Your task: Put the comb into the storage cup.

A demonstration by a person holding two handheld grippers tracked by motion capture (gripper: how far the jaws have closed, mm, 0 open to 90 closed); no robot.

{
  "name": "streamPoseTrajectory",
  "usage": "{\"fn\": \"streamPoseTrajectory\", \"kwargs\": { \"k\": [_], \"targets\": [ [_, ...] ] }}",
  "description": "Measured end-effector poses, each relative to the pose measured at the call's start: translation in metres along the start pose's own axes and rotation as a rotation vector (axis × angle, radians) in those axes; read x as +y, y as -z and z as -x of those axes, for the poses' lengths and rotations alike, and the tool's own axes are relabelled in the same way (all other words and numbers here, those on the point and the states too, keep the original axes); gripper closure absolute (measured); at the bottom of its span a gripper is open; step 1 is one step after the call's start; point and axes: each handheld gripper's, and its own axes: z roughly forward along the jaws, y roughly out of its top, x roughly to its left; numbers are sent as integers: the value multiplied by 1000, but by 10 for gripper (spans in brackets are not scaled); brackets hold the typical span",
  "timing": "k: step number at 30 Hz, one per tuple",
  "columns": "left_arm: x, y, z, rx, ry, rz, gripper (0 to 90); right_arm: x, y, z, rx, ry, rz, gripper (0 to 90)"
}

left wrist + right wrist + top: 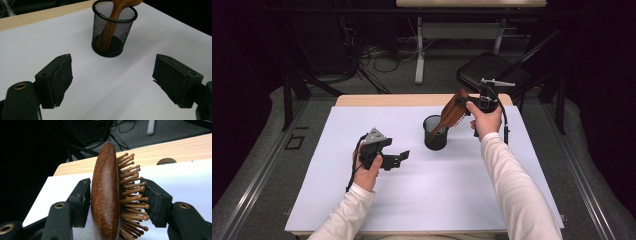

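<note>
A white sheet covers the wooden tabletop (pixel 422 100); behind it lie grey floor, cables and a black chair (pixel 487 70). The left tongs (pixel 399 157) hover low over the sheet with jaws spread and nothing between them. The right tongs (pixel 469 107), raised and tilted, pinch the head of a wooden hairbrush (pixel 106 195), whose handle stands inside the black mesh cup (pixel 114 28) at mid-table.

obstacle: mesh cup (pixel 435 132) mid-sheet | free: white sheet (pixel 462 180) around it
</note>
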Motion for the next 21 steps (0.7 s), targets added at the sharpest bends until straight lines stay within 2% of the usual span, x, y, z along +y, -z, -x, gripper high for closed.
{"fn": "streamPoseTrajectory", "kwargs": {
  "k": [7,21],
  "targets": [
    [0,0,0,-1,-1,-3,160,1,1,0,9,-8,19,347],
    [0,0,0,0,-1,-3,160,3,2,1,6,10,38,258]
  ]
}}
